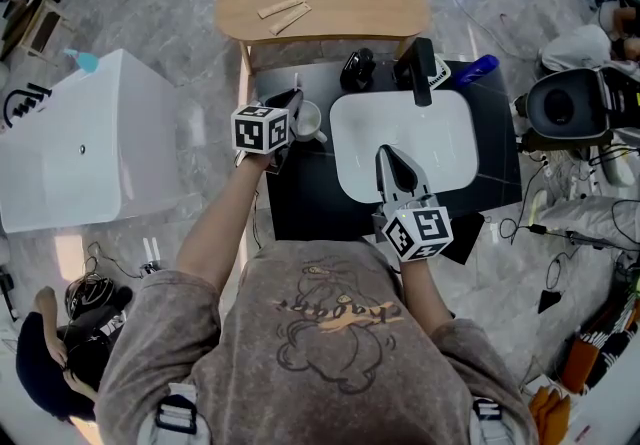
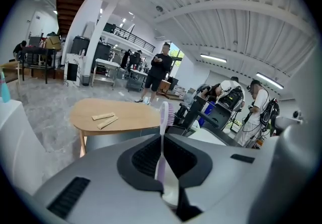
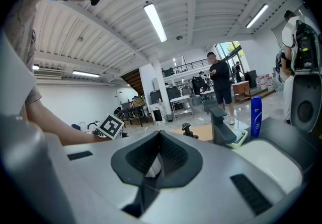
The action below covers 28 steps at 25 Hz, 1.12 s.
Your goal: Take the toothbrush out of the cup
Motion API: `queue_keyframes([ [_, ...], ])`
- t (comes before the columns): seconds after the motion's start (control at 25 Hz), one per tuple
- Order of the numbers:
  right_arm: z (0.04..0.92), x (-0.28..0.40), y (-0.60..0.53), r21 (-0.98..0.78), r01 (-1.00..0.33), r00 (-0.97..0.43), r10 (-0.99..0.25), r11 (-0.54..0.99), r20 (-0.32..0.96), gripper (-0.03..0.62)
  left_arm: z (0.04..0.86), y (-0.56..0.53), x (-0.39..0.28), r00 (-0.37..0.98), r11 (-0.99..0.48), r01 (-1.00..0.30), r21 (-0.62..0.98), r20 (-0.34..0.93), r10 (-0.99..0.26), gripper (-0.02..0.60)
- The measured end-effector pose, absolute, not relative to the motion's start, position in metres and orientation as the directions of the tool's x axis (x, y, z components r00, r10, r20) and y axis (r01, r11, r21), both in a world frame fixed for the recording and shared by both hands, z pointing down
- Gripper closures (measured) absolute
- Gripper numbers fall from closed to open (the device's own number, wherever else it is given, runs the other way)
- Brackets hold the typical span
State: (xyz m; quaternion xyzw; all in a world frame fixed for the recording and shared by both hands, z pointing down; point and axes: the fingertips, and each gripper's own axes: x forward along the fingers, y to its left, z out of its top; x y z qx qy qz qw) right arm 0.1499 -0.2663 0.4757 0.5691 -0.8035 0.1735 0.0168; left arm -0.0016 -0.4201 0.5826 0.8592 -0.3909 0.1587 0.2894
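Two grippers were in our hands. The left gripper (image 2: 162,142) had its jaws pressed on the handle of the toothbrush (image 2: 163,117), which stood upright between them, its lower end toward the white cup (image 1: 316,111) just under the tips. The right gripper (image 3: 160,136) was closed on nothing, above the sink (image 1: 440,148).

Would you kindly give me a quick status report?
Left tongs shut on toothbrush, upright over cup. Right tongs shut, empty, above sink. Nothing blocking.
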Motion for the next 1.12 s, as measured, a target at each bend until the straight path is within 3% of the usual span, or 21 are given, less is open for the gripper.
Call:
queue_keyframes([
  [0.52,0.470,0.148,-0.253,-0.253,-0.915,-0.368,-0.907,0.314,0.206,0.591,0.529,-0.419,0.002,0.660,-0.560,-0.751,0.349,0.392,-0.640,0.549],
  [1.12,0.462,0.141,-0.244,-0.246,-0.905,-0.395,-0.901,0.348,0.179,0.591,0.408,-0.386,-0.010,0.693,-0.639,-0.711,0.295,0.143,-0.706,0.549],
])
